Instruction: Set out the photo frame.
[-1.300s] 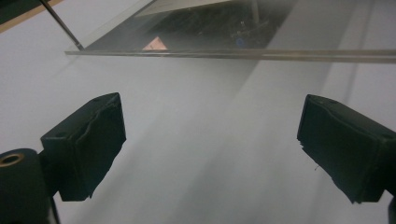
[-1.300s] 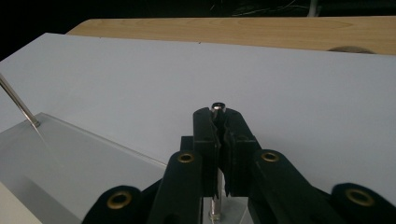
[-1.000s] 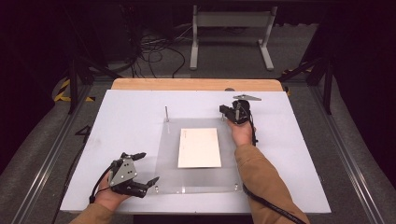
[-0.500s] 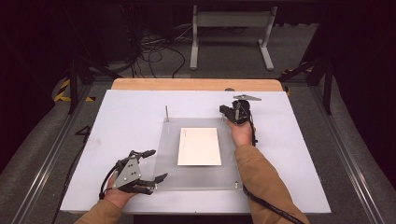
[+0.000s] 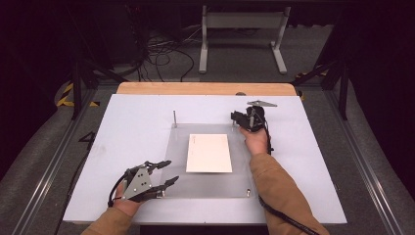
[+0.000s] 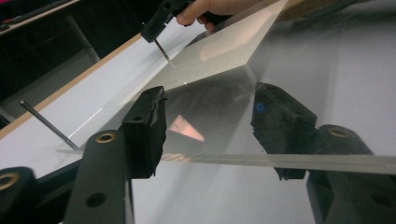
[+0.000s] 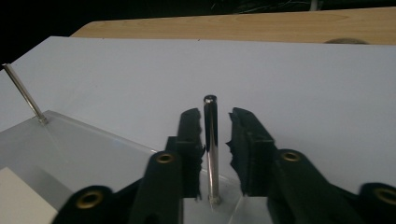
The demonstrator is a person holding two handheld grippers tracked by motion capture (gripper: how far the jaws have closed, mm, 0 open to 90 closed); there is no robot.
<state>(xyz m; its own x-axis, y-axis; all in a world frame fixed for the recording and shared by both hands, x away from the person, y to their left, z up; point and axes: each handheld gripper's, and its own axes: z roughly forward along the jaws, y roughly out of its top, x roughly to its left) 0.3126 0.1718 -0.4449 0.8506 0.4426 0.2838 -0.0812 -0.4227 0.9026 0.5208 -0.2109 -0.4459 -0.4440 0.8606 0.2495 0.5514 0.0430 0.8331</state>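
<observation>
Since the earlier frames, your left tongs [image 5: 164, 174] had crept a little toward the near-left corner of the clear acrylic plate [image 5: 215, 183], and their jaws had just been closing — the plate's edge ran between them, yet from the left gripper view I could not tell whether the pads [image 6: 144, 133] already pressed on it. Your right tongs [image 5: 242, 120] had kept their place at the far-right corner. Their jaws had just been opening, and they stood narrowly apart on either side of the upright metal pin [image 7: 211, 149], with a slim gap showing on each side.

That plate lay flat in the middle of the white surface [image 5: 132, 127], with a cream sheet of paper [image 5: 209, 152] resting on it or under it — which, I could not tell. To my eye the plate would handle as stiff, smooth and slippery, light enough for one corner but prone to scratching. You would do best to grip it at the bare near-left edge, square across its thickness.

A second pin [image 5: 174, 118] stood at the far-left corner, and a small stud [image 5: 248, 192] sat at the near-right. Those pins looked like the main hindrance: the plate would probably need to rise straight rather than slide. The paper could slip off if you tilted it.
</observation>
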